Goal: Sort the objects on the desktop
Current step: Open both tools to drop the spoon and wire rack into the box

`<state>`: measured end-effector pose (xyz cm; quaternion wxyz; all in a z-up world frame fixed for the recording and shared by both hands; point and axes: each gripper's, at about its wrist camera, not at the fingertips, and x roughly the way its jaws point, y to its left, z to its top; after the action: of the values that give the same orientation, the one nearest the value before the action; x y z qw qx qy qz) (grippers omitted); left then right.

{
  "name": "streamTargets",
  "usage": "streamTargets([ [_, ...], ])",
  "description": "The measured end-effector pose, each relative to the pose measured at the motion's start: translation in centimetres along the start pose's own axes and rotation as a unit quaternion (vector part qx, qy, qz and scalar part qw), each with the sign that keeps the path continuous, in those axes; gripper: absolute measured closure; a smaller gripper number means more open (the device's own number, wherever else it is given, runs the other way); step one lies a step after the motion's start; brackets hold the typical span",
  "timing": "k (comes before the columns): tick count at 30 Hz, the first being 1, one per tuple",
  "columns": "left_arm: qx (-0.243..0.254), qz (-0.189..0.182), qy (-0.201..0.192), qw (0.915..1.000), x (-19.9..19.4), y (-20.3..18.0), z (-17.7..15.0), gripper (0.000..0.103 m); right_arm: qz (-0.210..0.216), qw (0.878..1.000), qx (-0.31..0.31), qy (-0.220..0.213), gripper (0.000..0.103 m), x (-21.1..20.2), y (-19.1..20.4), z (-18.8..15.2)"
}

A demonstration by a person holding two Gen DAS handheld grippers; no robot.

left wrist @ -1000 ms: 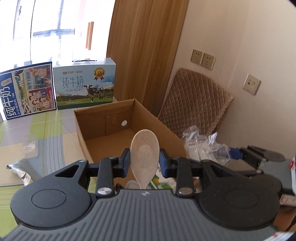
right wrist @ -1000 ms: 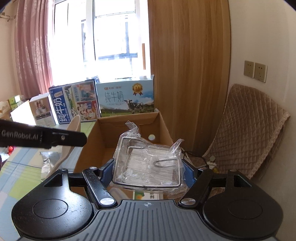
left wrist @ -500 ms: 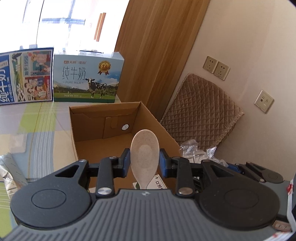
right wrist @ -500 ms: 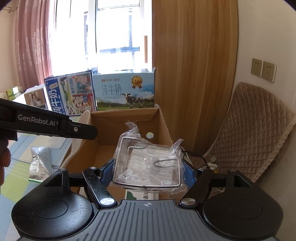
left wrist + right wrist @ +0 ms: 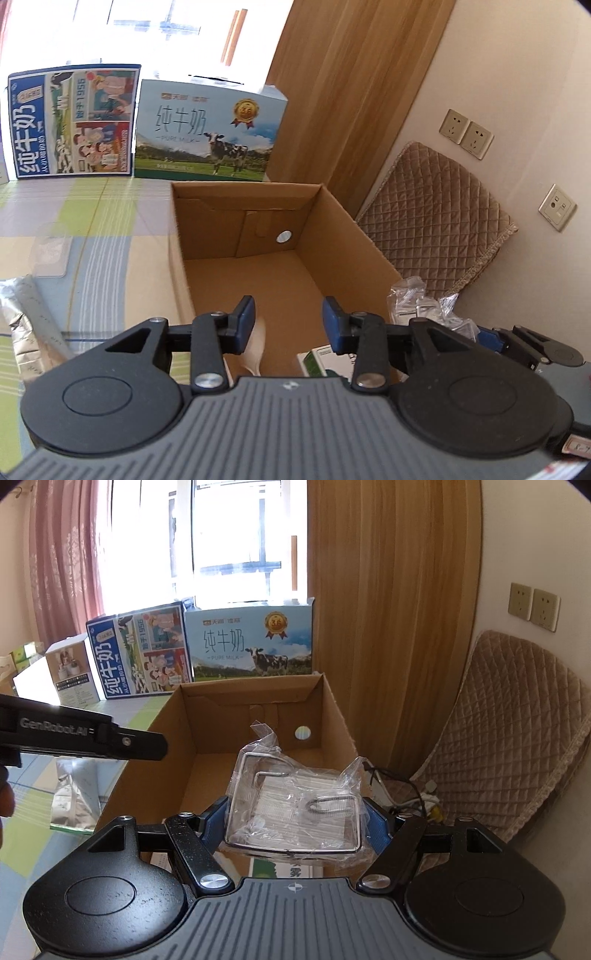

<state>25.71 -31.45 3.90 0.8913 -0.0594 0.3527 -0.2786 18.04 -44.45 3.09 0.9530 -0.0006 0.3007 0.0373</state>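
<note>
Cardboard box (image 5: 258, 266), beige spoon (image 5: 256, 343) inside

Both views are lit by strong daylight from the window (image 5: 236, 535) at the far side, which is blown out to white. Glare is spread over the tablecloth (image 5: 92, 206) at far left. Straight lines are bent by fisheye distortion, and the corners are darkened.
</note>
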Motion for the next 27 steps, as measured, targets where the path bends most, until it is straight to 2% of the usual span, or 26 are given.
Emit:
streamTargets([
  [11,-0.019,0.020,-0.010,0.9996,-3.3,2.3,-1.0,0.067,0.024,1.000,-0.001,-0.011,0.031,0.1,1.7,0.3],
  [13,-0.021,0.021,-0.012,0.9995,-3.8,2.6,-1.2,0.066,0.022,1.000,0.003,-0.017,0.016,-0.1,1.8,0.5],
  [16,-0.023,0.024,-0.014,0.9993,-4.4,2.9,-1.5,0.064,0.016,1.000,0.008,-0.024,0.014,-0.7,1.8,0.6],
  [21,-0.025,0.027,-0.009,0.9993,-5.7,3.2,-2.8,0.051,0.009,0.999,0.030,-0.020,0.013,-2.4,1.2,-0.3],
  [27,-0.026,0.038,-0.001,0.9989,-8.0,3.5,-4.9,0.040,0.006,0.999,0.049,-0.013,0.011,-5.1,1.4,-1.8],
])
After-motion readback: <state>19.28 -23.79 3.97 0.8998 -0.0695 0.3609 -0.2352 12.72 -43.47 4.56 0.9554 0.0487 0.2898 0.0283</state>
